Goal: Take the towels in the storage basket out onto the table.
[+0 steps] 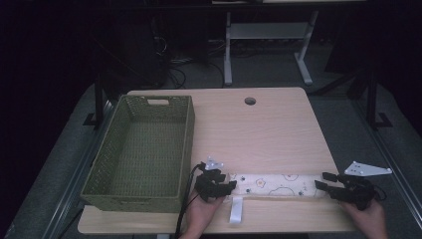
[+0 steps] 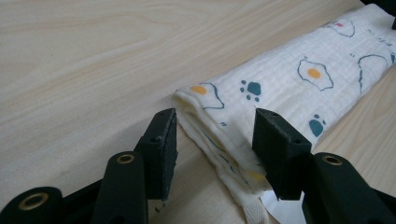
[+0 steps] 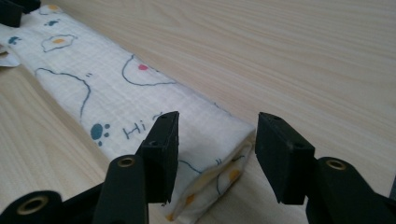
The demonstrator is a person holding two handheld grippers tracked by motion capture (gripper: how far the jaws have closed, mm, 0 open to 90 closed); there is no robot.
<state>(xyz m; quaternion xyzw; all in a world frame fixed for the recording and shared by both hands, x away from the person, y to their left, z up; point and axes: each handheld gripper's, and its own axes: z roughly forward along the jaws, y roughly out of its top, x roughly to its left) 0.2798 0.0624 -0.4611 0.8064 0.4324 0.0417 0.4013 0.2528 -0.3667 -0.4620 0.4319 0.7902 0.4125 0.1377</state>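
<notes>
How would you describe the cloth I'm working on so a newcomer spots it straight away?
Start at the wooden table, right of the green woven basket. Along the near edge, between the two hands, lies a long folded white cloth. Its printed fried eggs and blue paw marks set it apart from the plain white strip beside it.

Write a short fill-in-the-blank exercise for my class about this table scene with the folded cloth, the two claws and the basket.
1. The folded cloth lies on the ____ table.
2. The green basket stands to the ____ of the cloth in the high view.
3. The left claw and the right claw each sit at one ____ of the cloth, jaws apart.
4. The cloth's print shows fried ____ and paw prints.

Missing words: wooden; left; end; eggs
</notes>
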